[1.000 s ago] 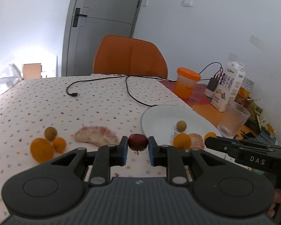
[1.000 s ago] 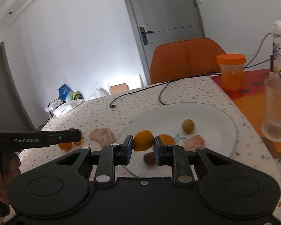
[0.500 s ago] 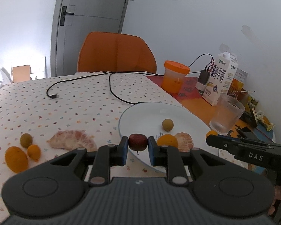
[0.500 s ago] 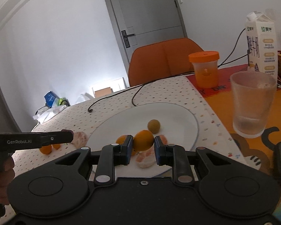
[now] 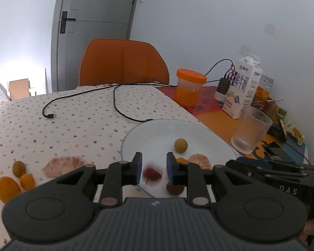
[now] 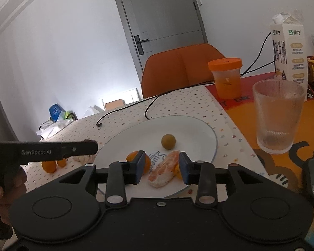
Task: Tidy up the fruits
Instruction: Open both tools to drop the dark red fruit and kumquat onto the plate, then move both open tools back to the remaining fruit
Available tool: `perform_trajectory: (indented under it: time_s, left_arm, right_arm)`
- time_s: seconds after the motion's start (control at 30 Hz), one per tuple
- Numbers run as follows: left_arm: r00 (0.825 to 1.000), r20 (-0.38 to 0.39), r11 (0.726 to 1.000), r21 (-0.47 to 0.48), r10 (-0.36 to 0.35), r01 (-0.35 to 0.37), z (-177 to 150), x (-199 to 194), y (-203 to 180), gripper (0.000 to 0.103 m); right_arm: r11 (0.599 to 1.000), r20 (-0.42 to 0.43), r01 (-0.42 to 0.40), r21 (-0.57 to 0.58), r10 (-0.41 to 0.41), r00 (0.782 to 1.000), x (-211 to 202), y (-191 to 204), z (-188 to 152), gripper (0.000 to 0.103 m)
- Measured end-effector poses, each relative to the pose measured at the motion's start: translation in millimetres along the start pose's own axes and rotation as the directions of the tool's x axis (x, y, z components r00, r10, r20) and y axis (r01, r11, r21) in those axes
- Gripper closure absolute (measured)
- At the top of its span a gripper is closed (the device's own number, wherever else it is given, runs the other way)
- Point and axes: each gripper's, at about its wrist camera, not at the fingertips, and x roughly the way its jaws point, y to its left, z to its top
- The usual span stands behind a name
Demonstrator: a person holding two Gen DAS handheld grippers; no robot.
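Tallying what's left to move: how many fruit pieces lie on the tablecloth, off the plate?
4, all left of the plate: a peeled segment, a green fruit, a small orange, a larger orange. More may be hidden.

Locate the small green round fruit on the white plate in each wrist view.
Left wrist view: green fruit right of centre, on the far half of the white plate.
Right wrist view: green fruit at centre, mid-plate.
Shared landmark: orange-lidded cup.
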Motion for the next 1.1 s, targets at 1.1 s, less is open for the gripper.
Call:
perform_trajectory:
  time_s: [1.1]
  left_arm:
    - [0.988,-0.005,0.98,-0.124,0.155,-0.154,-22,-49,72,0.039]
  right_arm:
    - [0.995,-0.022,-0.071,-0.066,0.07,0.997,12,49,3,0.042]
